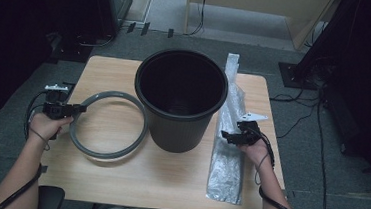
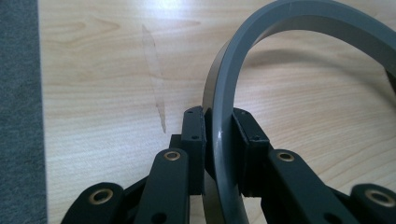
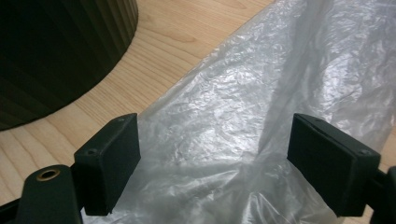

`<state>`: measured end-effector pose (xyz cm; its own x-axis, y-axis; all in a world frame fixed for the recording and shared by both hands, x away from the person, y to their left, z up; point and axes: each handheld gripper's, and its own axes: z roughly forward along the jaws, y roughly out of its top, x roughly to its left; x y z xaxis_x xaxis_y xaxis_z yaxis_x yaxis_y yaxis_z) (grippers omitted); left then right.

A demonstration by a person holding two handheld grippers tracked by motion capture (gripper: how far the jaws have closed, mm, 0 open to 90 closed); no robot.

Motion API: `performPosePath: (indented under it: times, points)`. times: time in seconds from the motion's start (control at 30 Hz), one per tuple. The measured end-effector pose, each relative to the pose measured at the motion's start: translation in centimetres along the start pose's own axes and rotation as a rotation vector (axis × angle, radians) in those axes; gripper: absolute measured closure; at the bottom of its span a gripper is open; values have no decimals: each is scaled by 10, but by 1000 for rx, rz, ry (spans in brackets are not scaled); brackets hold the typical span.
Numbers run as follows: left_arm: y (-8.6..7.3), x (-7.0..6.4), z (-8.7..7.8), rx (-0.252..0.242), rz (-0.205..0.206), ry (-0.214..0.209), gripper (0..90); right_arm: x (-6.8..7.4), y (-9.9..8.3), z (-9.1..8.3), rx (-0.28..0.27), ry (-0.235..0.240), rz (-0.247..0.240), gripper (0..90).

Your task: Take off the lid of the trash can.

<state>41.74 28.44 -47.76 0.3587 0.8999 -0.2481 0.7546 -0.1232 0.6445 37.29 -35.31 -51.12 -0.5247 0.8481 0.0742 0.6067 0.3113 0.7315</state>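
Note:
A black round bin (image 1: 180, 98) stands upright in the middle of the wooden table (image 1: 118, 174). Left of it lies a grey plastic ring (image 1: 109, 124), its left side slightly lifted. My left gripper (image 1: 79, 109) is shut on the ring's left edge; in the left gripper view the grey ring (image 2: 223, 121) runs between the two closed pads (image 2: 194, 135). Right of the bin lies a folded clear plastic bag (image 1: 227, 148). My right gripper (image 1: 224, 135) hovers open over the bag (image 3: 261, 107), jaws wide apart with the film between them.
The bin's dark ribbed wall (image 3: 60, 51) is close on the left in the right gripper view. Grey carpet (image 1: 0, 135) surrounds the table. Cables (image 1: 304, 99) and dark equipment stands sit on the floor at the back and right. Bare tabletop shows at the front.

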Motion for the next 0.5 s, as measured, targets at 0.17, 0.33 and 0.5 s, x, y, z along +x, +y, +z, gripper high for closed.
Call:
performPosePath:
  times: [0.17, 0.33, 0.5]
  points:
    - [-2, -2, 5, 2, 11, 5, 763, -5, 0, -1, -6, -6, 6, 169]
    - [-5, -1, 10, 3, 2, 7, 761, -7, 1, -3, -21, -11, 6, 169]
    - [-7, 0, 14, 2, -1, 13, 759, -9, 3, -8, -35, -25, 13, 171]
